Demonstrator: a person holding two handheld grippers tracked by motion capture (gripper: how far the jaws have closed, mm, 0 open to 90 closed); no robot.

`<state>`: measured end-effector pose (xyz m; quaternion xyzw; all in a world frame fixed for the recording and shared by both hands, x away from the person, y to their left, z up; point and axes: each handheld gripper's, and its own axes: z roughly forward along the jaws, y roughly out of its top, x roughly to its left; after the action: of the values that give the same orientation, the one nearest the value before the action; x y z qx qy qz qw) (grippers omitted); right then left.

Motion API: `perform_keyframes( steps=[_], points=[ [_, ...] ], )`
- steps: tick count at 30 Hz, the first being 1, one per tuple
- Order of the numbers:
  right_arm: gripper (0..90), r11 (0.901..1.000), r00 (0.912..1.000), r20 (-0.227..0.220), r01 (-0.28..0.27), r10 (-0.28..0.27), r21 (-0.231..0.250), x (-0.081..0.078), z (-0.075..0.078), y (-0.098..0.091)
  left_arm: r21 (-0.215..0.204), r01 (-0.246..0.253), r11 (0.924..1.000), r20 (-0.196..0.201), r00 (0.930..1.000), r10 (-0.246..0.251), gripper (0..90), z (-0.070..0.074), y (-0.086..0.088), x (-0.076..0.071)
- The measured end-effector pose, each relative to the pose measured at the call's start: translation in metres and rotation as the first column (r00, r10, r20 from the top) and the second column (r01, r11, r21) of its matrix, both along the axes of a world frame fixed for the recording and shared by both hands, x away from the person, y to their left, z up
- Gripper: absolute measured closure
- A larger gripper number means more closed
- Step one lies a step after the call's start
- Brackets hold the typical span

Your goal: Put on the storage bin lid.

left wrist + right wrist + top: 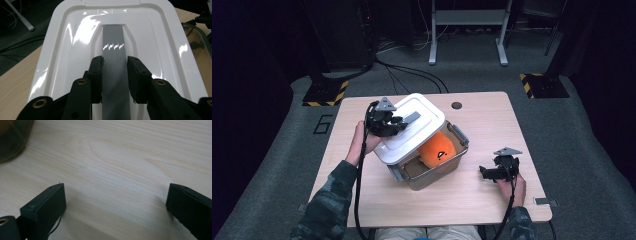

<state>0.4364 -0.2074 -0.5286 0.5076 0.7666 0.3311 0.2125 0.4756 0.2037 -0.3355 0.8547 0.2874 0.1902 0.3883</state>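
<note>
Left tongs (114, 75): clamped on the lid's grey handle (113, 47).
Lid (412, 130): tilted across the clear bin (439, 170), covering its left part.
Orange toy (437, 149): inside the bin.
Right tongs (113, 202): apart, on the counter (492, 120) right of the bin.

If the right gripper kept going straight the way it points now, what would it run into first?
Most likely the clear storage box. The right gripper, jaws open, points left across the bare table toward the box's near wall, with nothing between in the high view. Its tilt toward the tabletop is hard to judge.
</note>
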Motion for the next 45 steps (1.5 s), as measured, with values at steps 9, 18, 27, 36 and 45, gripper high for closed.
perform_keyframes(
  steps=[9,18,27,36,45],
  points=[
    [2.3,1.0000,1.0000,0.002,0.003,-0.003,0.002,0.000,0.000,0.000,0.001,0.043,0.9991,-0.010,0.9990,-0.043,66.7,-0.005,-0.018,0.000],
    [2.5,1.0000,1.0000,0.003,0.004,-0.004,0.002,0.000,0.000,0.000,0.011,0.088,0.9960,-0.044,0.9952,-0.088,66.6,-0.017,-0.036,0.000],
    [2.7,1.0000,1.0000,0.002,0.002,-0.002,0.001,0.000,0.000,0.000,0.029,0.140,0.9898,-0.077,0.9876,-0.137,66.7,-0.031,-0.054,-0.003],
    [2.8,1.0000,1.0000,0.002,0.002,-0.002,0.001,0.000,0.000,0.000,0.041,0.166,0.9853,-0.094,0.9824,-0.161,66.7,-0.038,-0.063,-0.008],
    [2.8,1.0000,1.0000,0.002,0.002,-0.002,0.001,0.000,0.000,0.000,0.037,0.173,0.9842,-0.102,0.9804,-0.169,66.7,-0.043,-0.065,-0.008]
  ],
)
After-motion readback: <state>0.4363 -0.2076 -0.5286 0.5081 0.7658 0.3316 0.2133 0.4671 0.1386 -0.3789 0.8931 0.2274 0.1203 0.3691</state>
